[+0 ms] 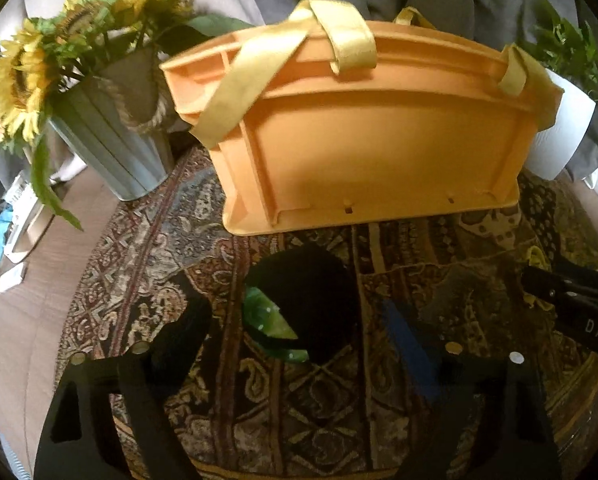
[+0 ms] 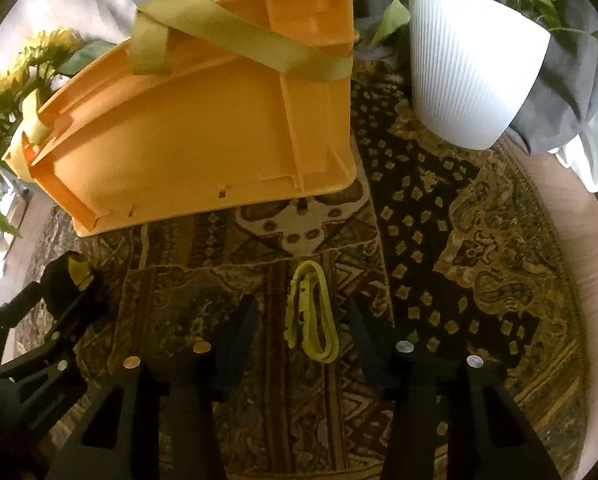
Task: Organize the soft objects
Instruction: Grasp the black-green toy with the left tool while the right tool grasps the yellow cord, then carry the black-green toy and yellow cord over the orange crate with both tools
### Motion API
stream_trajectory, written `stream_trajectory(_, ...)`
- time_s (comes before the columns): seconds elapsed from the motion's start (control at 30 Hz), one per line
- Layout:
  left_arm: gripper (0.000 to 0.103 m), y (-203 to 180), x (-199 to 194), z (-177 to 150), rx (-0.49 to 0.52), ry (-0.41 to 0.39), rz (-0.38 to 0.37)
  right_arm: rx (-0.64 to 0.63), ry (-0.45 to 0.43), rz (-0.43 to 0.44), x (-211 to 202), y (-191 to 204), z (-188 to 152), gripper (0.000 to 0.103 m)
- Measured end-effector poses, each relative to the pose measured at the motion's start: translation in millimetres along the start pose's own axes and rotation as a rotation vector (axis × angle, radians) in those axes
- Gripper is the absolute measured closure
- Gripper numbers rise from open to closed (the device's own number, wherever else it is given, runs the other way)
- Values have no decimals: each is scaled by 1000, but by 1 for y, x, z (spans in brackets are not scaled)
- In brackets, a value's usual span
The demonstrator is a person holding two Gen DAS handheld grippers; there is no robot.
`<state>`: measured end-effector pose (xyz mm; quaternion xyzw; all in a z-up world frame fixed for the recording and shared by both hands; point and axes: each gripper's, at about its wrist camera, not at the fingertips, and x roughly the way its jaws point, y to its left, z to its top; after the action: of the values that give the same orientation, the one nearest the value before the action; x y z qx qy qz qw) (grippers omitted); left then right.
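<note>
A black soft object (image 1: 319, 304) with a green patterned patch lies on the patterned rug (image 1: 147, 264), in front of an orange crate (image 1: 371, 136). My left gripper (image 1: 295, 312) is open, with one finger on each side of the object and a gap at both. In the right wrist view a yellow-green looped band (image 2: 313, 316) lies flat on the rug between the fingers of my right gripper (image 2: 302, 310). That gripper is open too, its pads clear of the band. Yellow straps (image 2: 255, 44) drape over the crate (image 2: 203, 128).
A grey metal bucket of sunflowers (image 1: 111, 144) stands left of the crate. A white ribbed pot (image 2: 471, 68) with a green plant stands to its right. Grey fabric (image 2: 571, 92) hangs behind them. The rug covers a round wooden surface whose bare edge (image 2: 579, 240) shows at the right.
</note>
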<state>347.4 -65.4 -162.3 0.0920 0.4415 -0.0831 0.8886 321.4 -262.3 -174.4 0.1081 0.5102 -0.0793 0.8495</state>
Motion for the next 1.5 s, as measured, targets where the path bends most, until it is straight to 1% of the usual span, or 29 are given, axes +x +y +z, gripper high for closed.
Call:
stream_trajectory(0.03, 19, 0, 2, 0, -1, 4, -3, 1, 0, 1, 0, -1, 0, 60)
stream_trajectory(0.17, 32, -1, 8, 2, 5, 20, -23, 2, 3, 4, 4, -2, 1, 70)
stream_trajectory(0.2, 35, -2, 9, 3, 10, 20, -24, 3, 5, 3, 4, -3, 1, 73)
stream_trajectory(0.23, 37, -2, 9, 3, 16, 15, -20, 5, 4, 2, 4, -3, 1, 75)
stream_trajectory(0.27, 41, -3, 8, 4, 28, 8, -12, 6, 3, 4, 4, -4, 2, 76)
stream_trajectory(0.33, 41, -4, 6, 4, 41, 3, -12, 7, -2, 5, 4, -5, 2, 77)
stream_trajectory(0.4, 41, -4, 5, 3, 38, 7, -31, 4, -9, 9, 2, -5, 2, 78)
stream_trajectory(0.53, 41, -4, -2, 3, 25, 8, -58, -10, -39, 12, -12, -1, 0, 78)
stream_trajectory(0.67, 41, -3, -17, 5, 12, -6, -68, -26, -80, 21, -29, 4, 1, 78)
stream_trajectory(0.77, 41, 0, -30, 8, 4, -36, -85, -31, -101, 36, -40, 7, 1, 78)
stream_trajectory(0.87, 41, 1, -49, 10, 3, -75, -85, -43, -131, 47, -53, 9, 2, 78)
stream_trajectory(1.1, 41, 4, -82, 17, -11, -118, -84, -65, -207, 72, -86, 17, 3, 78)
stream_trajectory(1.3, 41, 7, -111, 23, -21, -174, -87, -87, -295, 96, -119, 23, 7, 78)
stream_trajectory(1.5, 41, 13, -136, 38, -38, -240, -93, -92, -367, 138, -142, 28, 17, 78)
